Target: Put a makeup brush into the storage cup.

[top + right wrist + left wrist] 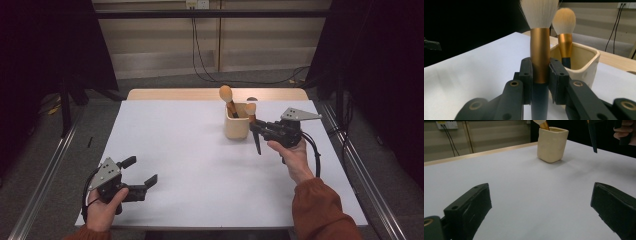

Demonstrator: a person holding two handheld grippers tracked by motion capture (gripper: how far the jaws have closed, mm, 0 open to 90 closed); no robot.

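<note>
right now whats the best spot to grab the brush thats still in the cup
Grip the gold ferrule of the brush in the cup, coming from above: it leans bristles up, the ferrule clears the rim, and the dark handle sits inside the cup walls.

The left gripper [134,175] is held low in the left hand [102,210], its grey three-cornered plate turned upward. Its jaws are spread wide apart, with nothing between them. The right gripper [256,129] is carried in the right hand [295,157], which is raised above the table, the forearm being covered by an orange sleeve [322,210]. Its jaws are pointed away from the hand and are drawn in close together, their pads pressed from both sides against a slim brush handle [539,62] clamped between them.
</note>
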